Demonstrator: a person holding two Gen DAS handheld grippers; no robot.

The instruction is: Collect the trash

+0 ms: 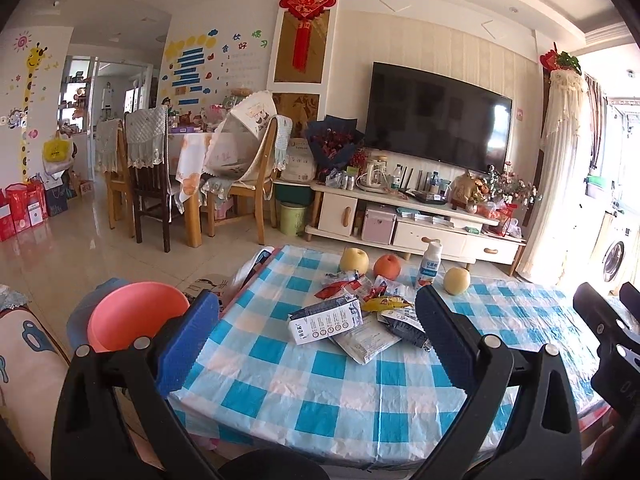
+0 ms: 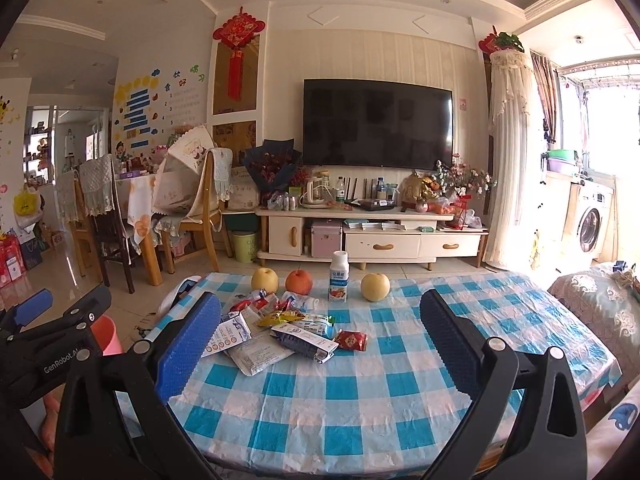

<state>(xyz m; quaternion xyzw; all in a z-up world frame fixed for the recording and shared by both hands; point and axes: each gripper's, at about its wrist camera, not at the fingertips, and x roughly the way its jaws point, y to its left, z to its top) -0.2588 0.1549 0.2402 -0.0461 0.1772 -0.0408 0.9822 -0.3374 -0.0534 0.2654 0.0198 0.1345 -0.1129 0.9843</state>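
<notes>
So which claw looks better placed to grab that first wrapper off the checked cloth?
Probably the left claw: open, with the milk carton and wrapper pile straight ahead, and the pink bin beside it. The right claw, also open, sits farther from that bin.

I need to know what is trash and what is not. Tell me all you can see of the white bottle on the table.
The white bottle stands upright on the checked tablecloth at the far edge, between the orange fruit and a yellow fruit, apart from both. It looks plastic, with a white cap on, and a blue label with a fruit picture.
</notes>
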